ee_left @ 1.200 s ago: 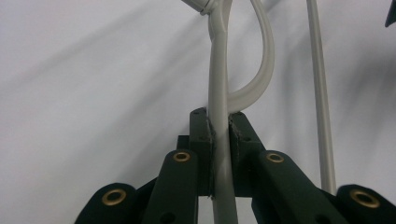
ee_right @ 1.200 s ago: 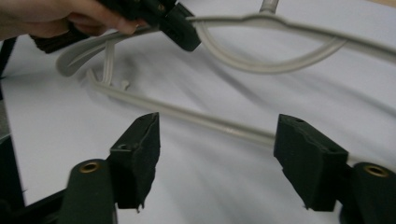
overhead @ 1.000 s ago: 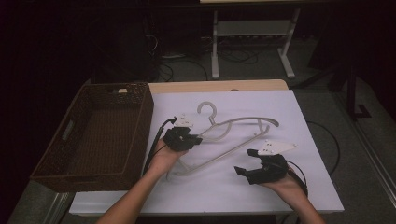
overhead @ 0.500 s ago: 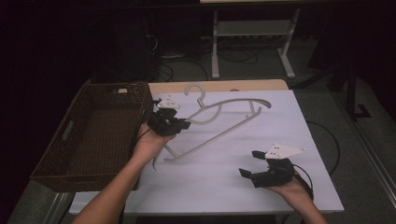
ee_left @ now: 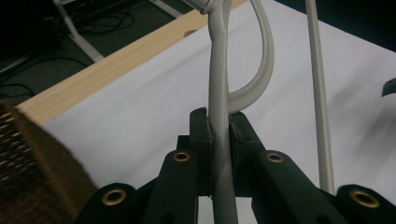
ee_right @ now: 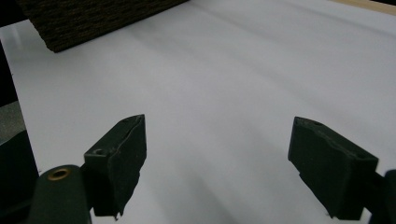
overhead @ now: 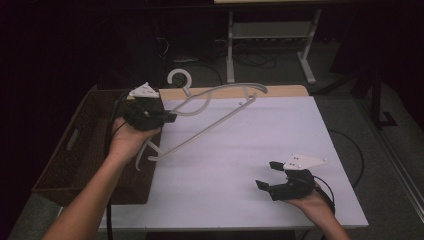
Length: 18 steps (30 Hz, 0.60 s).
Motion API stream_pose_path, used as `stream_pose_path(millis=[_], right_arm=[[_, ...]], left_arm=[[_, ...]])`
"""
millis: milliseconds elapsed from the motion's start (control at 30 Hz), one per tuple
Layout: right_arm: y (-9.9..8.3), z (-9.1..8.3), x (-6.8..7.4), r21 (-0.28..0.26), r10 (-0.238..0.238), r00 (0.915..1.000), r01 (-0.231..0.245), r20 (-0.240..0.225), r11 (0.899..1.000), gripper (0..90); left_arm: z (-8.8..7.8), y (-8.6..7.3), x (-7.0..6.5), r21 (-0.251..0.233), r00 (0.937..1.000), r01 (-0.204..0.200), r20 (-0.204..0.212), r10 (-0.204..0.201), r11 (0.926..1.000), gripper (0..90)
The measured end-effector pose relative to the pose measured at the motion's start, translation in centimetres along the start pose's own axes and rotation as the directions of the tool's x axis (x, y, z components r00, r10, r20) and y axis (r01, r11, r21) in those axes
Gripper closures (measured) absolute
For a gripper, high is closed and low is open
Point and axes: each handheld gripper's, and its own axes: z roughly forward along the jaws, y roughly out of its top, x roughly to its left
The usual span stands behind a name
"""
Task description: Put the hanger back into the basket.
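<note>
High view: the left gripper (overhead: 167, 117) holds a white hanger (overhead: 210, 117) up in the air, just beside the brown basket (overhead: 75, 150). The right gripper (overhead: 270, 175) rests low on the white table (overhead: 280, 130), far from the basket, with its jaws apart and empty. To do this well, hold tight and carry the hanger slowly over the basket so it does not swing.

Left gripper view: up close, both jaws are clamped on the hanger's thin bar (ee_left: 219, 140).

Right gripper view: wide-open jaws over bare table, with the basket's corner (ee_right: 93, 18) far off.
</note>
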Motion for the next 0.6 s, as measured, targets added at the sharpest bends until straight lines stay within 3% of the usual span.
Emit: stream_pose_path(millis=[267,500,600], right_arm=[[0.0,0.1,-0.1,0.002,-0.002,1.0000,0.002,0.003,1.000,19.1],[-0.1,0.2,-0.1,0.009,0.006,1.0000,-0.006,0.008,1.000,19.4],[-0.1,0.2,-0.1,0.009,0.005,1.0000,-0.005,0.006,1.000,19.6]], left_arm=[[-2.5,-1.6,2.8,0.008,0.9978,0.042,-0.052,-0.041,0.9991,82.7],[-4.9,-3.7,5.8,-0.001,0.9893,0.111,-0.095,-0.111,0.9938,82.7],[-6.0,-4.7,7.1,-0.012,0.9863,0.121,-0.111,-0.122,0.9925,82.7]])
